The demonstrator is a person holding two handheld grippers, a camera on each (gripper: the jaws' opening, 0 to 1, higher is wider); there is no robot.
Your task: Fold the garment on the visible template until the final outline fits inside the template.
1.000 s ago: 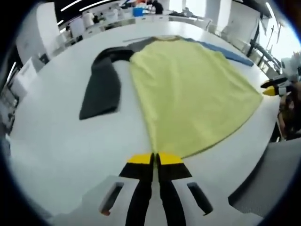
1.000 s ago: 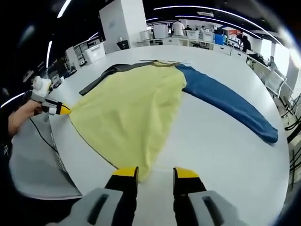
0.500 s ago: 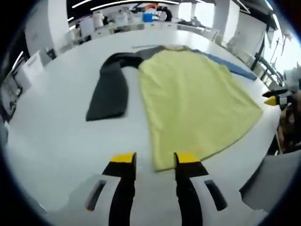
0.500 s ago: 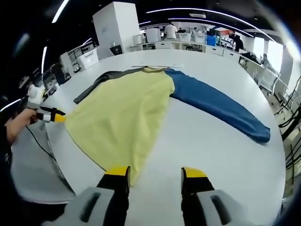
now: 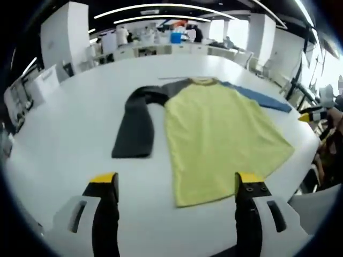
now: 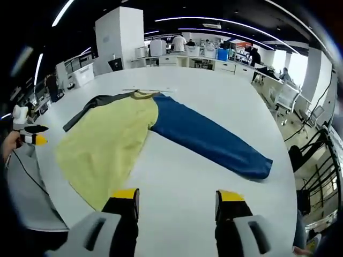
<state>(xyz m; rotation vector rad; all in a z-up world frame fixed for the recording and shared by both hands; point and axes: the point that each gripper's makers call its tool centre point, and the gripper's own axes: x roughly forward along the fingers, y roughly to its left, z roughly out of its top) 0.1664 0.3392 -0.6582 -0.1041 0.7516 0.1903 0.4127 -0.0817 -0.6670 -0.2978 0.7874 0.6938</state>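
Hovering above table, both tongs empty. Left gripper jaws wide, straddling yellow hem of garment. Right gripper moderately open, blue sleeve ahead, likely next fold. Grey sleeve ahead-left of left gripper.

A long-sleeved garment lies flat and spread open on a white table. Its body is pale yellow, widening from a narrow neckline at the far end to a broad hem nearest the cameras. One sleeve is dark grey; it leaves the shoulder, bends, and runs back alongside the body with a strip of bare table between them. The other sleeve is blue and stretches straight out at an angle away from the body, fully extended. A thin pale strip lies just beyond the neckline.
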